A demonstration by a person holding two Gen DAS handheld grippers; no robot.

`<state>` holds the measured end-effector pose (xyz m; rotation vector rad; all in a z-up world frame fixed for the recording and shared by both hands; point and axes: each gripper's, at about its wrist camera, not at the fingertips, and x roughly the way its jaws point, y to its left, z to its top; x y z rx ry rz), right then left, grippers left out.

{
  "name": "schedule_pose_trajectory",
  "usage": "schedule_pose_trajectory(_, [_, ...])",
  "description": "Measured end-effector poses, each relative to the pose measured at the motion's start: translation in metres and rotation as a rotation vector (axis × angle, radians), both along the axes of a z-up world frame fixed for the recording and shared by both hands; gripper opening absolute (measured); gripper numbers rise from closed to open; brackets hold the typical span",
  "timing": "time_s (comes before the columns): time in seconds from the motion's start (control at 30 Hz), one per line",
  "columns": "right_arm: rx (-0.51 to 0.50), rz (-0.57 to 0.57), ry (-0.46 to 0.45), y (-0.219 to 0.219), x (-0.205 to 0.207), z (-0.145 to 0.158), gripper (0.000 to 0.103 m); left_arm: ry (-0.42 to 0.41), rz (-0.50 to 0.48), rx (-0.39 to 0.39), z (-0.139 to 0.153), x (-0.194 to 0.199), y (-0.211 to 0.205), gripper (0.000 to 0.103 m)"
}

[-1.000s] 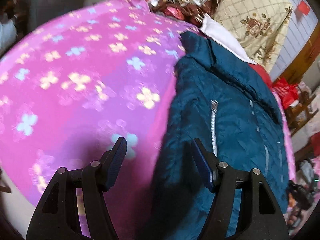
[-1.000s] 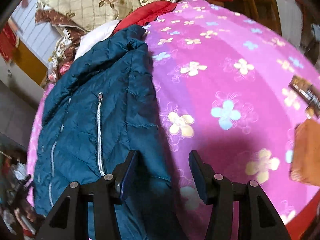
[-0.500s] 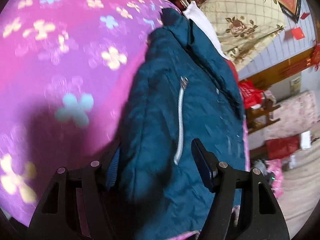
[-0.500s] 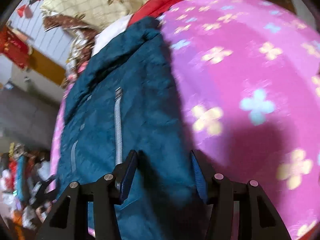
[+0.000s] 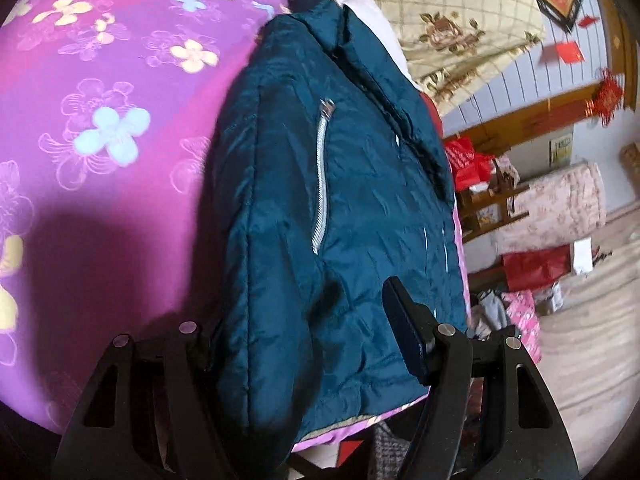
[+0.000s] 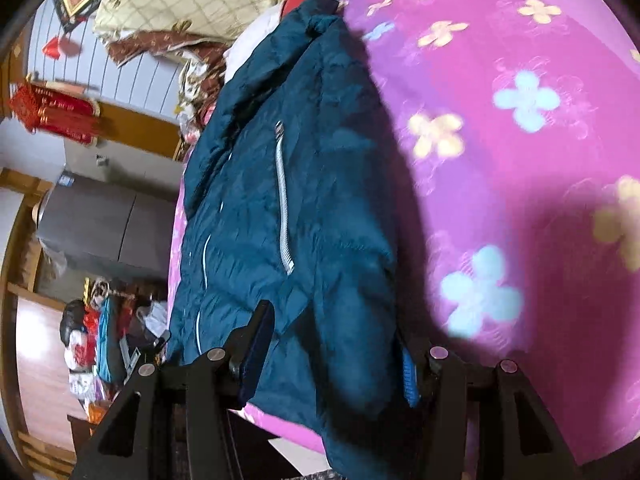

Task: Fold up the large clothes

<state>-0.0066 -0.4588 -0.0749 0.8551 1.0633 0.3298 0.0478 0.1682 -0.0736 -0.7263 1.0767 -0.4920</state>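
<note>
Left wrist view shows the dark teal quilted padded jacket [image 5: 332, 208] lying on the pink flower-printed bedspread [image 5: 100, 128], along the bed's edge, its collar toward the heaped pillows and its hem at the near corner. The silver pocket zipper [image 5: 322, 176] serves as landmark: the left gripper [image 5: 296, 332] sits just below the zipper's lower end, straddling the hem with jaws apart; one finger shows beside the cloth while the other is hidden behind a puffed fold, so the fabric lies between them but I see no pinch. In the right wrist view the right gripper [image 6: 336, 344] likewise brackets the hem below the zipper's foot, its jaws parted with the thick fabric between them; whether the pads [image 6: 409, 372] already press is not clear, since the cloth bulges over one of them. The step in hand looks like taking the hem for a fold toward the collar. The risk, as I judge it, is slippage: the slick shell could slide out of a shallow bite, or the jaws could catch only the top layer, leaving the underside behind. The hem also overhangs the bed edge, so a loose hold could let the jacket slump to the floor.
</note>
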Motion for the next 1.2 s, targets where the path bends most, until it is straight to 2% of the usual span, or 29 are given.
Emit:
schedule_pose_trajectory(0.13, [0.099, 0.06, 0.008, 0.022, 0.007, -0.009, 0.053, -0.015, -0.01, 0.025, 0.0, -0.004, -0.008, 0.067])
schedule_pose_trajectory(0.23, [0.086, 0.069, -0.014, 0.034, 0.01, -0.005, 0.062, -0.018, -0.009, 0.005, 0.0, -0.01, -0.01, 0.067])
schedule_pose_trajectory(0.33, [0.058, 0.072, -0.024, 0.04, 0.011, -0.002, 0.063, -0.021, -0.012, 0.0, 0.0, -0.014, -0.013, 0.067])
schedule_pose_trajectory(0.5, [0.078, 0.085, -0.041, 0.047, 0.004, -0.004, 0.063, -0.04, -0.016, -0.006, 0.002, -0.016, -0.014, 0.067])
schedule_pose_trajectory(0.63, [0.122, 0.112, -0.058, 0.054, 0.001, -0.005, 0.063, -0.021, 0.014, -0.071, -0.002, -0.009, -0.014, 0.079])
schedule_pose_trajectory(0.73, [0.102, 0.129, -0.06, 0.062, 0.0, -0.006, 0.063, -0.024, 0.014, -0.023, 0.002, -0.006, -0.024, 0.08])
schedule_pose_trajectory(0.87, [0.042, 0.133, -0.058, 0.077, -0.002, -0.003, 0.062, -0.031, 0.045, 0.091, 0.009, -0.011, -0.039, 0.079])
schedule_pose_trajectory(0.9, [0.028, 0.133, -0.058, 0.078, -0.004, -0.002, 0.059, -0.03, 0.049, 0.115, 0.009, -0.012, -0.041, 0.066])
schedule_pose_trajectory(0.93, [0.003, 0.127, -0.053, 0.081, -0.006, -0.001, 0.055, -0.02, 0.054, 0.153, 0.01, -0.011, -0.043, 0.043])
schedule_pose_trajectory(1.0, [-0.042, 0.11, -0.034, 0.082, -0.007, -0.001, 0.037, 0.035, 0.072, 0.235, 0.01, -0.007, -0.041, 0.016])
schedule_pose_trajectory(1.1, [-0.066, 0.094, -0.031, 0.079, -0.008, 0.006, 0.028, 0.033, 0.097, 0.212, 0.02, -0.007, -0.029, 0.011])
schedule_pose_trajectory(1.2, [-0.067, 0.083, -0.09, 0.072, -0.011, 0.031, 0.024, -0.024, 0.138, 0.211, 0.047, -0.013, -0.018, 0.009])
